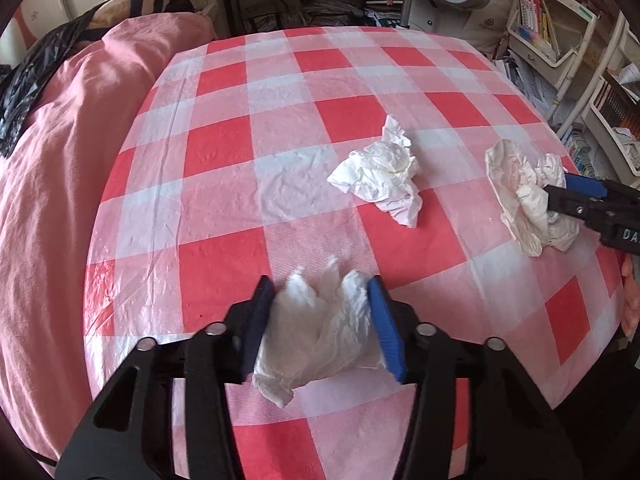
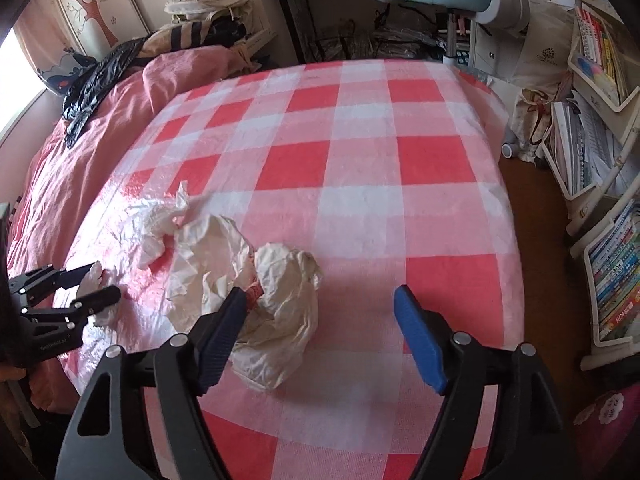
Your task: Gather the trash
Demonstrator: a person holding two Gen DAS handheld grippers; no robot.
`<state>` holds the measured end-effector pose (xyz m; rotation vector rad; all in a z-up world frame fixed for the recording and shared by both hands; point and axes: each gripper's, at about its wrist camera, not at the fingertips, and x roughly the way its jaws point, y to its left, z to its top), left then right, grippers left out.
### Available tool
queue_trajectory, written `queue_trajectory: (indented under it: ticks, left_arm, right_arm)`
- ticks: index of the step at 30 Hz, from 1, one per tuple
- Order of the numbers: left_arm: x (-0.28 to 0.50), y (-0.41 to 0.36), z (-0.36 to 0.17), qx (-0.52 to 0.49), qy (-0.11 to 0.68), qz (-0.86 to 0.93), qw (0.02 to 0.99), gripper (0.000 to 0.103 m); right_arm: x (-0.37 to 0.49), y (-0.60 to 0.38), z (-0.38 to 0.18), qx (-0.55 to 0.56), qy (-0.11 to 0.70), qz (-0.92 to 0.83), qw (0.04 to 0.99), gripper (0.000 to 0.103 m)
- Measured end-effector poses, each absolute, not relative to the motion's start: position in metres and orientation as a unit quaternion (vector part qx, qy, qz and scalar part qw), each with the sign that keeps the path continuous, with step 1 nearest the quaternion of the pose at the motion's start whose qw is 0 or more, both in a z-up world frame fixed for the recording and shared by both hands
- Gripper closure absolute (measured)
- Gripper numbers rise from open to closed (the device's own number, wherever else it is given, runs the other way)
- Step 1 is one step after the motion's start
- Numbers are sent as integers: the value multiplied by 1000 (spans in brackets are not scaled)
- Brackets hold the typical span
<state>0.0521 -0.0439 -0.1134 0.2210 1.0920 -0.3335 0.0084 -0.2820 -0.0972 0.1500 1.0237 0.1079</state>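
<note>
Left wrist view: the left gripper (image 1: 320,292) has its 2 fingers closed on a crumpled plastic wad (image 1: 320,336) held just above the checked cloth (image 1: 224,148), while a loose tissue (image 1: 384,172) lies ahead and the right gripper (image 1: 560,192) meets a cream wrapper (image 1: 520,200) at the right edge. Right wrist view: the right gripper (image 2: 320,304) stands open, its left finger touching the cream wrapper and its right finger well apart over bare cloth, so a sound grasp probably calls for shifting leftward to centre the wrapper before closing.
</note>
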Motion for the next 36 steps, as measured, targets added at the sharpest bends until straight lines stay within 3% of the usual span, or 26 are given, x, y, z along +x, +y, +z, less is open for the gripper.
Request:
queue_trajectory:
  ticks: [2,4,5,6,12,23,36]
  left_arm:
    - [51,-48,-112,104,515,-168,834,88]
    - [52,-48,-110,95,515,-171,835,93]
    - [52,-47,-107,87,512,-172,837,93]
    - [53,-44,-103,76,508,-174,840,93]
    - [51,-28,-73,18,467,-177,866,94]
    - [37,-20,-37,34,403,-132,905,94]
    - [29,-18,-26,29,384,-131,914,94]
  right_arm:
    - [7,-276,-97,59,490,65,868,37]
    - [7,-271,-94,61,489,87,866,70]
    - [6,-269,-91,54,483,87,869,71]
    - [5,-265,-88,47,478,93,872,79]
    - [-3,-256,-74,36,444,112,889,80]
    - [-6,-251,-60,43,412,104,904,80]
    - [-12,-249,-52,45,390,100,914,79]
